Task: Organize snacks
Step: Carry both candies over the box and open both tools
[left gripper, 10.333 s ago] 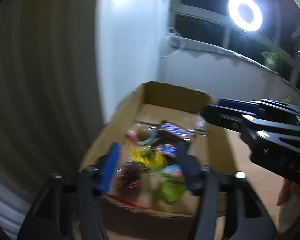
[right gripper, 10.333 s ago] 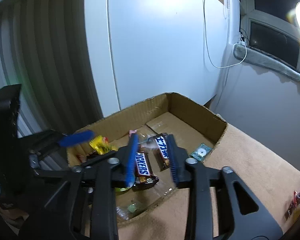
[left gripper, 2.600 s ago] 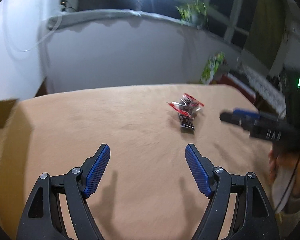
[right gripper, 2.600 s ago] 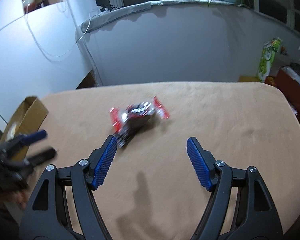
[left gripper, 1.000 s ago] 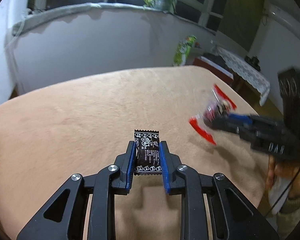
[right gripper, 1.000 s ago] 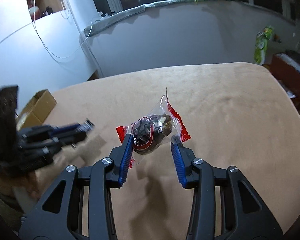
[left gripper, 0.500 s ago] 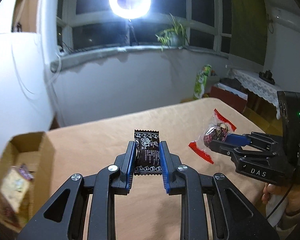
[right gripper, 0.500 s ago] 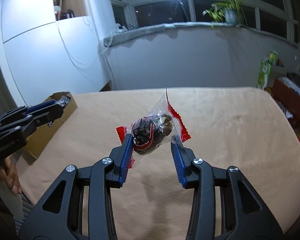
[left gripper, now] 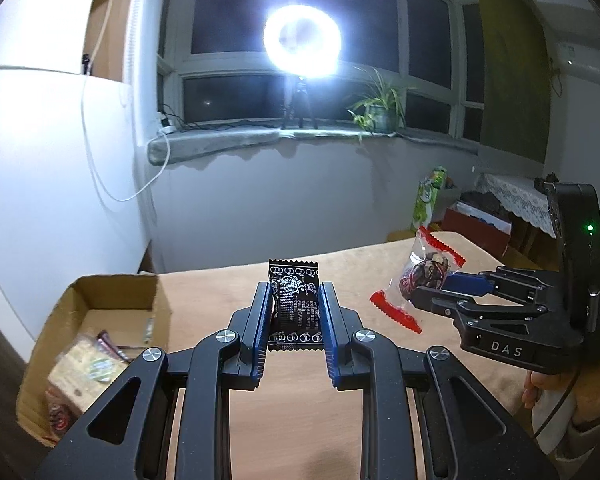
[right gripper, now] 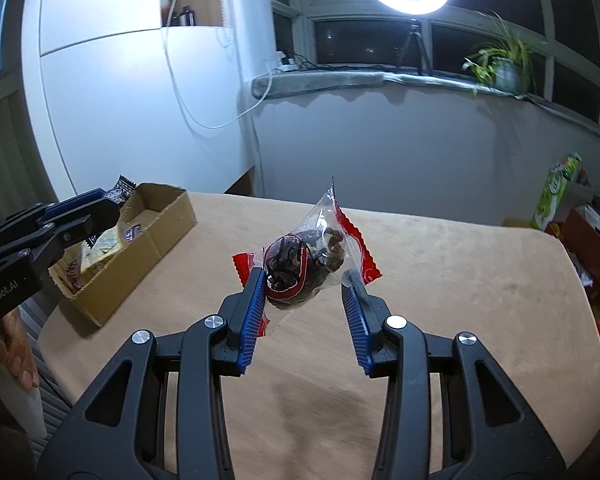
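My left gripper (left gripper: 293, 300) is shut on a black snack packet (left gripper: 296, 304) with white print, held upright above the tan table. My right gripper (right gripper: 305, 286) is shut on a clear snack bag with red ends (right gripper: 308, 252), dark pieces inside; it also shows in the left wrist view (left gripper: 420, 276). An open cardboard box (left gripper: 112, 300) holding several snacks sits at the table's left end; it also shows in the right wrist view (right gripper: 140, 240). In that view the left gripper (right gripper: 108, 204) hovers by the box's near-left edge with the black packet (right gripper: 122, 188).
The tan table (right gripper: 440, 272) stretches right of the box. A white cabinet wall (right gripper: 120, 100) stands behind the box. A ring light (left gripper: 302, 42) and a potted plant (left gripper: 376, 108) sit on the window ledge. A green bag (right gripper: 556, 188) and clutter lie beyond the table's far right edge.
Both grippers, each still holding its snack, have swung left toward the cardboard box; the box now shows larger and closer in both views.
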Motion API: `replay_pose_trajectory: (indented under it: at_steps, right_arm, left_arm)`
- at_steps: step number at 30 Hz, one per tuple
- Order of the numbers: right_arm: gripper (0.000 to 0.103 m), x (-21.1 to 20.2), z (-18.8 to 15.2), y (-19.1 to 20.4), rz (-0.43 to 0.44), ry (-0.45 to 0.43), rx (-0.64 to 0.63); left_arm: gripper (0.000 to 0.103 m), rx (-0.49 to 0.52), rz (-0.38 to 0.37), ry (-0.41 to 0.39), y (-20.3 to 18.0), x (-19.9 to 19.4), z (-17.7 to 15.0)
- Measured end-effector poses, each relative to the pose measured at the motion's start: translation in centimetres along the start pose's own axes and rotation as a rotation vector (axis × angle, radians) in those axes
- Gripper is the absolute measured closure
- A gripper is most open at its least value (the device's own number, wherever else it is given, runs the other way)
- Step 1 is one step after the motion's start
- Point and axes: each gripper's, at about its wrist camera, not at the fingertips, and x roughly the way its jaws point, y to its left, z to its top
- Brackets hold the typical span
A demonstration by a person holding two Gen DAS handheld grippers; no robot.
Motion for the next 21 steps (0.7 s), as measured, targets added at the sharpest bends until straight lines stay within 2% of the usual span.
replay_pose_trajectory:
  at_steps: [5, 8, 17, 21]
  right_arm:
    - [0.062, 1.6, 1.1, 3.3, 0.036, 0.016, -0.051]
    - [0.062, 3.3, 1.9, 6.3, 0.087, 0.033, -0.100]
    - [0.062, 9.6, 4.4, 15.5, 0.256, 0.052, -0.234]
    - [0.062, 12.2, 5.7, 18.9, 0.307, 0.052, -0.285]
  left_arm:
    - [0.081, -0.041, 0.027, -0.009, 2.5, -1.0, -0.8]
    - [0.081, -0.075, 0.060, -0.007, 4.6, -1.6, -1.5]
    - [0.081, -0.211, 0.247, 0.037, 13.9, -2.8, -4.4]
    - [0.081, -0.251, 0.300, 0.068, 16.8, -2.9, -5.6]
